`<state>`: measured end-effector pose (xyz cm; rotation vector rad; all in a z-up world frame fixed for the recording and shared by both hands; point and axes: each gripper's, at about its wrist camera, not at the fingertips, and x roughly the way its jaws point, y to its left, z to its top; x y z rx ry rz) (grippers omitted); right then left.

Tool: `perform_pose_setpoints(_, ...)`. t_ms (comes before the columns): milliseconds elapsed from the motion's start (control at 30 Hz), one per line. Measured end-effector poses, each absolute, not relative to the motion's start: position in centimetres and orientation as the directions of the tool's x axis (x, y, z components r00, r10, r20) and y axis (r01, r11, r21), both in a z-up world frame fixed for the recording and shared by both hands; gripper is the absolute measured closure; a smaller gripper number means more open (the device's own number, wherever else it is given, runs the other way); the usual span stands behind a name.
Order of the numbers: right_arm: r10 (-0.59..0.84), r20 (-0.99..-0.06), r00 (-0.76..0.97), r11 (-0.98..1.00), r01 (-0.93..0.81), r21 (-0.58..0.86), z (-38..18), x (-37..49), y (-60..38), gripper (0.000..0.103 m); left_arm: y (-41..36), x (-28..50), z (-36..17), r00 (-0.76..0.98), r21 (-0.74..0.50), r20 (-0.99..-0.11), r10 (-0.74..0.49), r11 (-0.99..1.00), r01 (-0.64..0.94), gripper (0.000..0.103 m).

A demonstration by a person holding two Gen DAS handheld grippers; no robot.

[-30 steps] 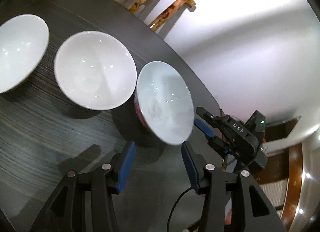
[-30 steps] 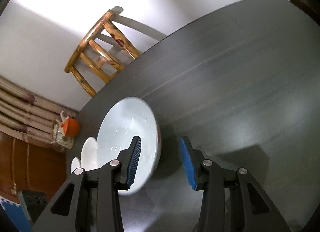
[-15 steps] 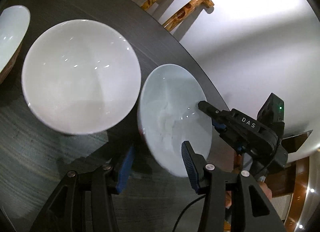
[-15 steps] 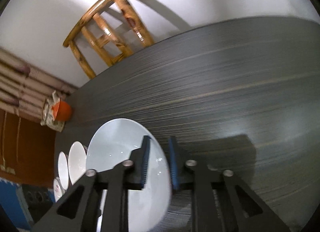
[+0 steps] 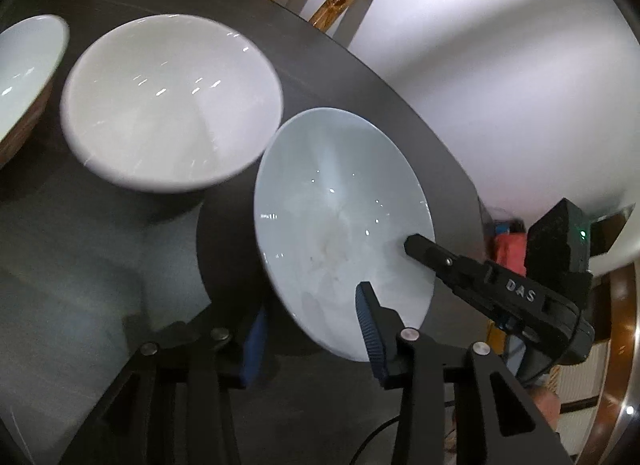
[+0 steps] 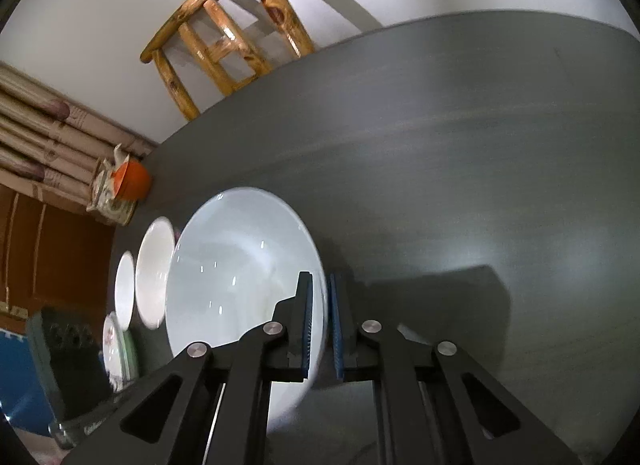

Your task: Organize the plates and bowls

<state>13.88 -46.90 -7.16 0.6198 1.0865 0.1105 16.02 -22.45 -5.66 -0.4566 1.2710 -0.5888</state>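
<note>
While right gripper (image 6: pixel 319 317) clamps bowl (image 6: pixel 236 277) rim — table (image 6: pixel 480 153) beyond lies bare.

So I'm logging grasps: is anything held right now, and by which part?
The right gripper pinches the pale blue bowl by its rim. The left gripper is closing astride the same bowl's rim, not yet gripping.

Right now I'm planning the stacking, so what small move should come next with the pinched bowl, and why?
Probably lift the pale blue bowl slightly: the right gripper is shut on its rim, while the left gripper is closing with the near rim between its pads, the white bowl waiting beside it.
</note>
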Motion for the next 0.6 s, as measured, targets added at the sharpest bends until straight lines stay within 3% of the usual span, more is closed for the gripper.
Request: perform_pose_setpoints(600,0.519,-0.727,0.449,0.765,0.135,0.629,-8.2,2.5,-35.0,0.092,-9.6,7.0,-5.5,0.170,-0.566,-0.790,-0.590,0.807,0.168,0.062)
